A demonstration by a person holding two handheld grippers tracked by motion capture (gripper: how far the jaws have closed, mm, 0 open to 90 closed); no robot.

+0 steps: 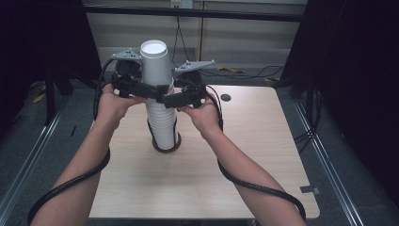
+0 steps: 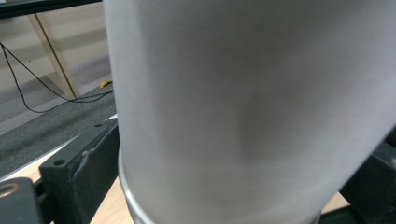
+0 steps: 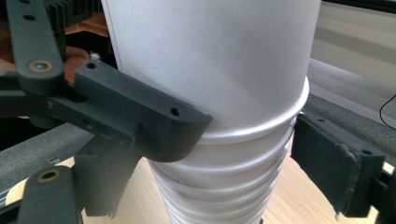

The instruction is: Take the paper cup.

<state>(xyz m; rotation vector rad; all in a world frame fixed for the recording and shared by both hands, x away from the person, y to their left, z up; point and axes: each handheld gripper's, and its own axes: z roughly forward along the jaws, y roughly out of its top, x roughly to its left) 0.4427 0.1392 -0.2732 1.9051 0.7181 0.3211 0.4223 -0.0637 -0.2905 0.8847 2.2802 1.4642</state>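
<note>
Pale wood makes up the worktop (image 1: 244,155), with grey floor, dark curtains and loose cables beyond it toward twelve o'clock. Near the worktop's middle, slightly toward ten o'clock, a tall stack of white paper cups (image 1: 162,125) stands mouth down inside a dark ring holder (image 1: 165,147) at its foot.

Coming in from nine o'clock, the left gripper (image 1: 153,90) sits at the top of the stack with its jaws partly closed on either side of the top cup (image 1: 155,63), just above that cup's rolled rim. The top cup stands inverted like the others, its flat white base facing up, and it rides higher than the cups below. In the left gripper view its white wall (image 2: 243,107) is very close, with a dark jaw at each lower corner and the rim at the bottom edge; the jaws look pressed to the cup.

From three o'clock the right gripper (image 1: 176,100) meets the stack just below, its jaws set around the cup rims under the top cup. In the right gripper view the far jaw pad (image 3: 334,163) stands a little apart from the stack (image 3: 224,186), so I cannot tell whether this gripper grips anything.
</note>
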